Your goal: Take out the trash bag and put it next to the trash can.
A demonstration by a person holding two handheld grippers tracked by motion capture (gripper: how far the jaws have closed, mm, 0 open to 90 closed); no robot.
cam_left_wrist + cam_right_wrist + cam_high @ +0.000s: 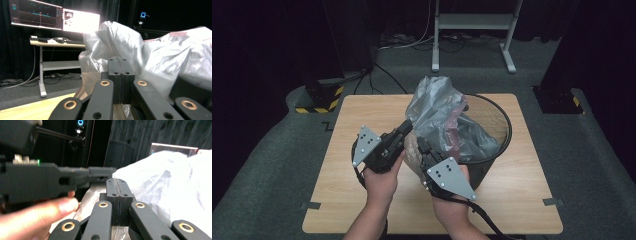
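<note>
Both grippers were clamped on the plastic bag; the left gripper [408,126] had its jaws closed on the bag's [439,112] near left edge, film pinched between the pads in the left gripper view; the right gripper [421,145] was shut on bag film just below and beside it, jaws pressed together; the grey bag sat partly in the black mesh bin [499,122], bunched up above the bin's rim; the bin stood on the wooden table [357,112], toward its far right corner; both hands came from the near edge.
</note>
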